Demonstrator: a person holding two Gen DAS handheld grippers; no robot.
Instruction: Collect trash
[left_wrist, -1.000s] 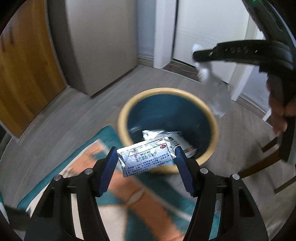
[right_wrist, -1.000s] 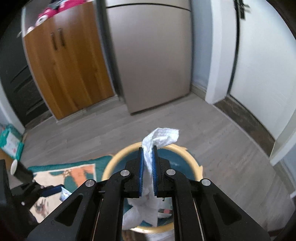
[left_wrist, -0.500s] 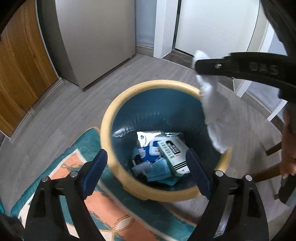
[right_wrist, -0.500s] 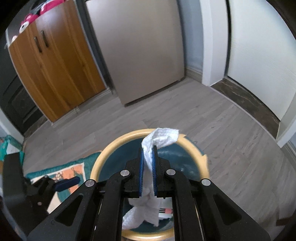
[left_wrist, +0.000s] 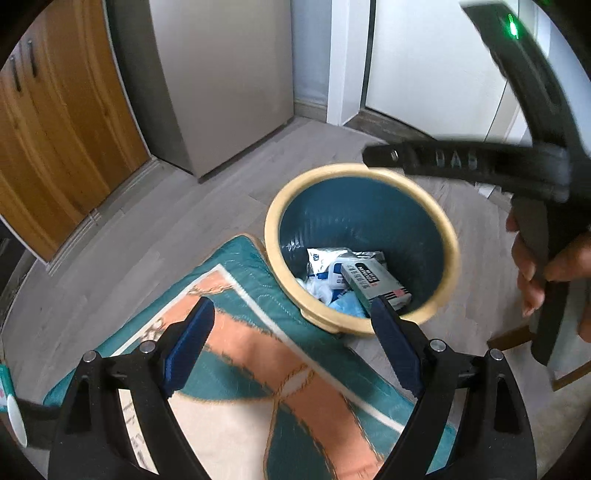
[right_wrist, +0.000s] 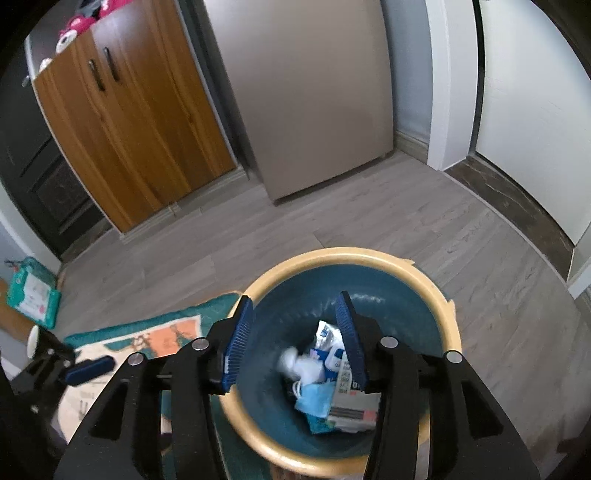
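A round bin with a cream rim and dark blue inside stands on the floor by a rug. In it lie a silver sachet, a small printed box and blue scraps. A white tissue, blurred, is down inside the bin. My right gripper hangs over the bin with its jaws opening and nothing between them; in the left wrist view its arm crosses above the rim. My left gripper stands open and empty over the rug, near the bin's edge.
A teal and orange rug lies under the bin's near side. A steel fridge, a wooden cabinet and a white door line the far wall. A teal packet lies at the left. A hand holds the right gripper's handle.
My left gripper let the silver sachet fall into the bin and then drew back over the rug. My right gripper's jaws spread and the white tissue dropped into the bin.
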